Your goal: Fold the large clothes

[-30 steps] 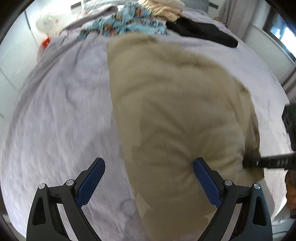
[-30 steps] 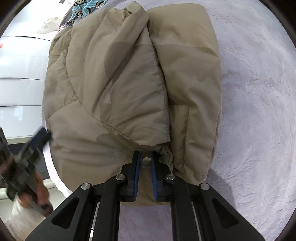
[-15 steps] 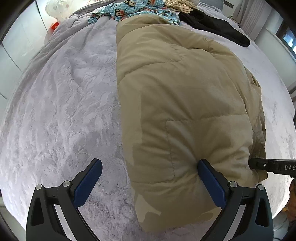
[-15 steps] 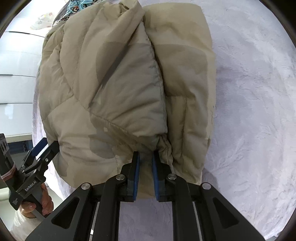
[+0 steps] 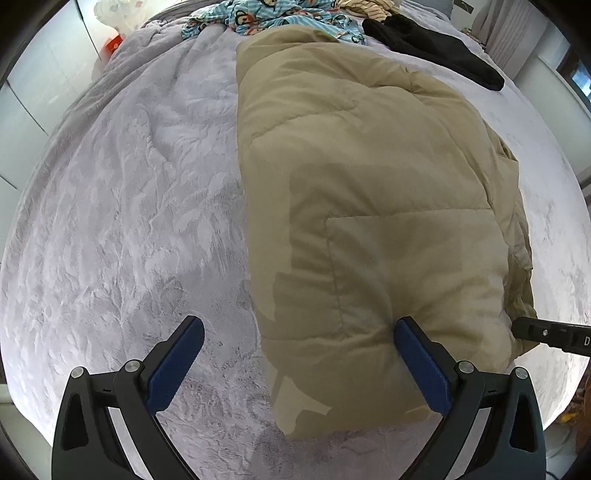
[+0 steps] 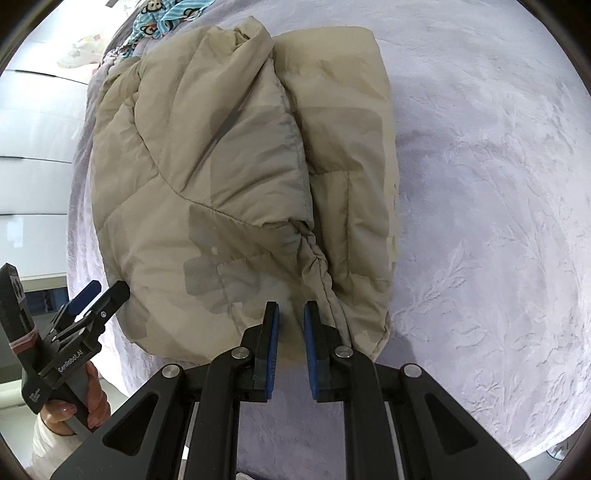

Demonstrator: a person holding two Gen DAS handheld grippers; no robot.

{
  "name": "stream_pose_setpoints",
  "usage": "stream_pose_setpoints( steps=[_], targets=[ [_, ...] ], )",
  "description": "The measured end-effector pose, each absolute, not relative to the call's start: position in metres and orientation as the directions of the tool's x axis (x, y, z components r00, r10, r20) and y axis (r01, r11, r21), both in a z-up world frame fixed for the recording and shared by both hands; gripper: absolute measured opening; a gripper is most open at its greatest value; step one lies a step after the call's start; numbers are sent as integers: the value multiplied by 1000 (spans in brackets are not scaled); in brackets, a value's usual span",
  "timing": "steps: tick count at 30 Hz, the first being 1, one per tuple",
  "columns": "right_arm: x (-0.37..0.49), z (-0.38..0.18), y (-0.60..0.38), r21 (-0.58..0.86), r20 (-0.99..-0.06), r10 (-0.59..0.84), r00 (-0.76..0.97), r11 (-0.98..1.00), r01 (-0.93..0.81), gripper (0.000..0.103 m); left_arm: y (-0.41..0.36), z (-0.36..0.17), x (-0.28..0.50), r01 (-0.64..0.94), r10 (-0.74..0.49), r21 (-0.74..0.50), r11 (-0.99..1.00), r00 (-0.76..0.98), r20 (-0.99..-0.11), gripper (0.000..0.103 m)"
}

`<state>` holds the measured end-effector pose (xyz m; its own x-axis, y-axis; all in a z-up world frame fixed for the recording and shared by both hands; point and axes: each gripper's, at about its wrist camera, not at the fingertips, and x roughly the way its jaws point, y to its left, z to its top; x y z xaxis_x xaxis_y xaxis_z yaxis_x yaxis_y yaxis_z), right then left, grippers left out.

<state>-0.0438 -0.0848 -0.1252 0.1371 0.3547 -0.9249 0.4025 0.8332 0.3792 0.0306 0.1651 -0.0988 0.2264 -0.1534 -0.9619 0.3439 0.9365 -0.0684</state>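
Folded tan puffer jacket (image 5: 369,206) lies on the grey bedspread (image 5: 122,206), with the monkey-print cloth (image 5: 280,18) and black garment (image 5: 436,44) beyond its far end. Left gripper (image 5: 299,354) is spread wide over the jacket's near left corner, right finger pressing the fabric, nothing clamped. Right gripper (image 6: 291,325) sits at the jacket's near hem, jaws slightly apart; whether they pinch fabric, cannot tell.
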Motion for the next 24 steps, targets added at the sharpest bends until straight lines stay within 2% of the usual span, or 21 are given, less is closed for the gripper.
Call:
stream_pose_setpoints(
  steps=[11, 24],
  targets=[
    [-72, -109, -84, 372, -928, 339, 153, 823, 430, 15, 165, -93, 33, 342, -167, -88, 936, 209, -964, 103],
    [-83, -95, -88, 383, -924, 347, 162, 826, 413, 15, 160, -77, 21, 305, -100, -21, 952, 247, -964, 103]
  ],
)
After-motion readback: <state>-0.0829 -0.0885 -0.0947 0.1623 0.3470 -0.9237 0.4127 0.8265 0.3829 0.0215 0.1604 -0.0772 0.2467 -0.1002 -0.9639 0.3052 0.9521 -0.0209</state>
